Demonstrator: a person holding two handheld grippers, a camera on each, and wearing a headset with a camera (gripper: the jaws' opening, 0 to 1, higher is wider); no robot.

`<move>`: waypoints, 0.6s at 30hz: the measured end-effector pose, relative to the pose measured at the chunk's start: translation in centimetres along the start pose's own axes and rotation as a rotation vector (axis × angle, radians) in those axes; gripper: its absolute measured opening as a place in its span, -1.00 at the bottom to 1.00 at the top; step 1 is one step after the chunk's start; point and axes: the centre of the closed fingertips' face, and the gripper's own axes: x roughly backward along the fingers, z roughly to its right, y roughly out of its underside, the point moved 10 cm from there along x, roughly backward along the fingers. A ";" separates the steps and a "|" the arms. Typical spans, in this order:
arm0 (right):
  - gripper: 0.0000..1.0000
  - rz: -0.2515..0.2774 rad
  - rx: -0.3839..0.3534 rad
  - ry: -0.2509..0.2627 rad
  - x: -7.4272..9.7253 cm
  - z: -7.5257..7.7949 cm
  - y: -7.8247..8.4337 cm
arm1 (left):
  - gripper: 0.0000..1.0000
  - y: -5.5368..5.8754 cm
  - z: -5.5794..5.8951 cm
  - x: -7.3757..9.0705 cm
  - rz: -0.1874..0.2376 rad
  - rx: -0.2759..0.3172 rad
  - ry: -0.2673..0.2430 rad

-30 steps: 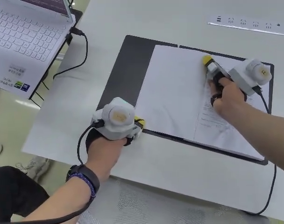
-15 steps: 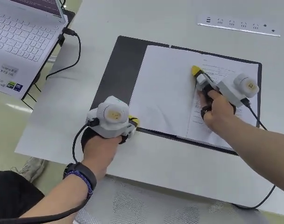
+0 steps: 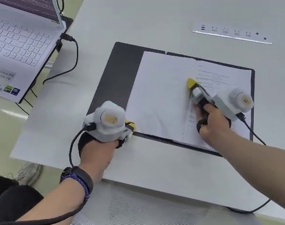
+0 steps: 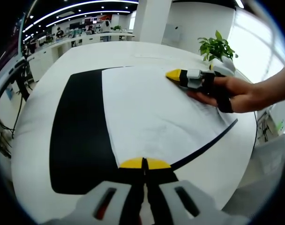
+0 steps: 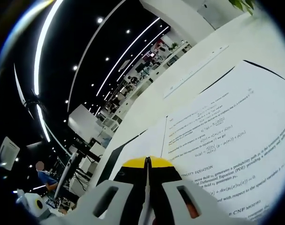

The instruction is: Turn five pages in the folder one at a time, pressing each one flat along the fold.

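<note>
Head view: pressing page (image 3: 156, 96) along fold, right gripper (image 3: 192, 84) jaws closed; left gripper (image 3: 130, 125) closed too, pinning folder (image 3: 115, 70); likely next, lifting another page.

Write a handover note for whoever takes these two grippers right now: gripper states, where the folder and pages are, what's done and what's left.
Left gripper: jaws shut, tips at the near edge of the white left page, by the cover of the black folder; whether they pinch paper is unclear.
Right gripper: jaws shut, tip on the fold, printed page to its right.
The folder lies open on the white table.
Done: at least one page lies turned to the left; the count cannot be read.
Left: finish pressing along the fold, then turn the remaining pages one at a time.
</note>
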 end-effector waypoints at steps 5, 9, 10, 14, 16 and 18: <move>-1.00 -0.001 0.000 0.003 1.0 -0.3 0.7 | -1.00 0.1 0.0 0.0 0.007 0.018 0.001; -1.00 0.001 -0.001 0.014 1.4 -0.4 1.0 | -1.00 0.1 0.0 0.0 0.012 0.014 -0.001; -1.00 0.002 -0.005 0.016 1.6 -0.4 1.1 | -1.00 0.1 0.0 0.0 0.014 0.016 0.000; -1.00 -0.003 -0.004 0.018 2.3 -0.5 1.5 | -1.00 0.0 0.1 -0.1 0.012 0.008 0.001; -1.00 -0.005 -0.001 0.020 2.6 -0.6 1.6 | -1.00 0.0 0.1 -0.1 0.013 0.005 0.002; -1.00 -0.006 0.001 0.022 2.9 -0.5 1.8 | -1.00 0.0 0.1 0.0 0.014 0.004 0.002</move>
